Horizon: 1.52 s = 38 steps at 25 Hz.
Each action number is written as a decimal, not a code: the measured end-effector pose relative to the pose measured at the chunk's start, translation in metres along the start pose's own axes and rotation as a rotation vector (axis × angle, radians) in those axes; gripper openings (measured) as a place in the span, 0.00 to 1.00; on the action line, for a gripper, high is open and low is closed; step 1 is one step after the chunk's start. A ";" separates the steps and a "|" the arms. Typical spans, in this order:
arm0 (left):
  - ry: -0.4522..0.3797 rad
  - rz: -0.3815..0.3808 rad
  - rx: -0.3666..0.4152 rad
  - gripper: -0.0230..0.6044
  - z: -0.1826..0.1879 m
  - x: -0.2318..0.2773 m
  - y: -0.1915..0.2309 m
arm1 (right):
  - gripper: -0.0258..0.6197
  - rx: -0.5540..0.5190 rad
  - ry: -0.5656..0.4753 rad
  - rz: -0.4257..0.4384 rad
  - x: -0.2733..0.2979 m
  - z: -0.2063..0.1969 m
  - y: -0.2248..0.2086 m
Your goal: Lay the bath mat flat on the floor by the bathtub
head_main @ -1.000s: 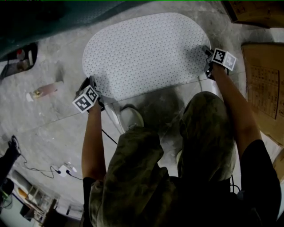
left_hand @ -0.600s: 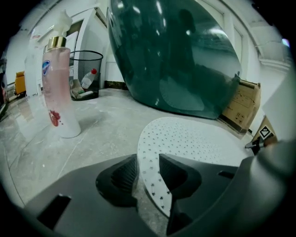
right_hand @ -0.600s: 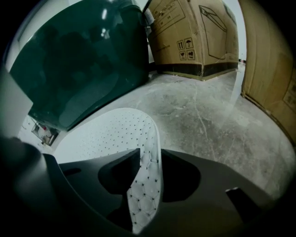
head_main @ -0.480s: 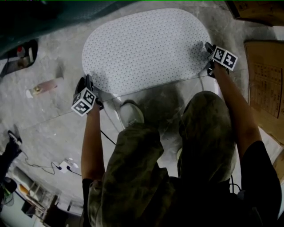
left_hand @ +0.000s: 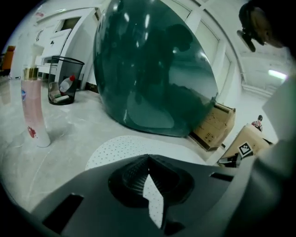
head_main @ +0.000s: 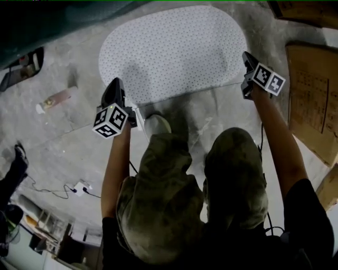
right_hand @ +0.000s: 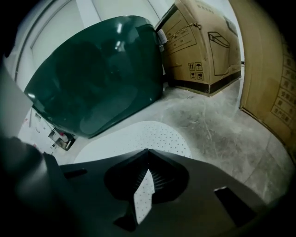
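The white dotted oval bath mat [head_main: 174,50] lies flat on the grey floor beside the dark green bathtub [head_main: 53,16]. My left gripper [head_main: 115,85] hangs above the mat's near-left edge, apart from it. Its jaws are closing and meet at the tips with nothing between them [left_hand: 148,157]. My right gripper [head_main: 245,59] hovers just off the mat's right end, also closing tip to tip and empty [right_hand: 147,150]. In both gripper views the mat [left_hand: 120,148] [right_hand: 138,136] shows below the jaws, with the tub [left_hand: 152,69] [right_hand: 92,74] behind it.
A pink bottle [left_hand: 34,106] stands on the floor left of the mat, with a wire bin [left_hand: 64,81] beyond it. Cardboard boxes [head_main: 311,100] [right_hand: 203,41] line the right side. A cable and plug [head_main: 79,187] lie at lower left. The person's shoe [head_main: 157,125] is near the mat's front edge.
Both grippers have come off the mat's edges and risen. The left one has moved up and toward the camera. The mat now lies flat.
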<state>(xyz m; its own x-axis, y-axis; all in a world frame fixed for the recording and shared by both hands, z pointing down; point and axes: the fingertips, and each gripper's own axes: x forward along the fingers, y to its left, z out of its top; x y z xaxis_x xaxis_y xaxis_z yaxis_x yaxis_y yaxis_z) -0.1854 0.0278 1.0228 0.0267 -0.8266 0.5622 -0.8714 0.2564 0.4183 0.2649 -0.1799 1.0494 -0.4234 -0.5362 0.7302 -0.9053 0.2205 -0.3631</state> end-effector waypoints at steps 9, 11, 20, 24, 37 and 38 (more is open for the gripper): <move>0.051 -0.027 0.042 0.07 0.080 -0.081 -0.062 | 0.08 -0.156 0.113 0.047 -0.083 -0.019 0.109; 0.086 -0.035 0.058 0.07 0.094 -0.103 -0.077 | 0.08 -0.153 0.144 0.044 -0.109 -0.018 0.131; 0.205 -0.003 0.004 0.07 0.152 -0.214 -0.142 | 0.08 -0.242 0.316 0.080 -0.246 0.010 0.224; 0.206 -0.016 0.026 0.07 0.195 -0.241 -0.164 | 0.08 -0.266 0.386 0.047 -0.298 0.030 0.246; 0.214 -0.070 -0.046 0.07 0.290 -0.324 -0.234 | 0.08 -0.236 0.294 0.060 -0.430 0.140 0.348; 0.209 -0.074 -0.032 0.07 0.301 -0.328 -0.237 | 0.08 -0.222 0.271 0.061 -0.441 0.153 0.356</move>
<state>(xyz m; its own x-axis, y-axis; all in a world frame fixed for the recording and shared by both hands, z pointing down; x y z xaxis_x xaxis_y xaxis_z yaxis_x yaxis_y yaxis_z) -0.1351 0.0873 0.5240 0.1938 -0.7226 0.6635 -0.8474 0.2175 0.4844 0.1344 0.0104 0.5101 -0.4438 -0.2871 0.8489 -0.8506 0.4331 -0.2982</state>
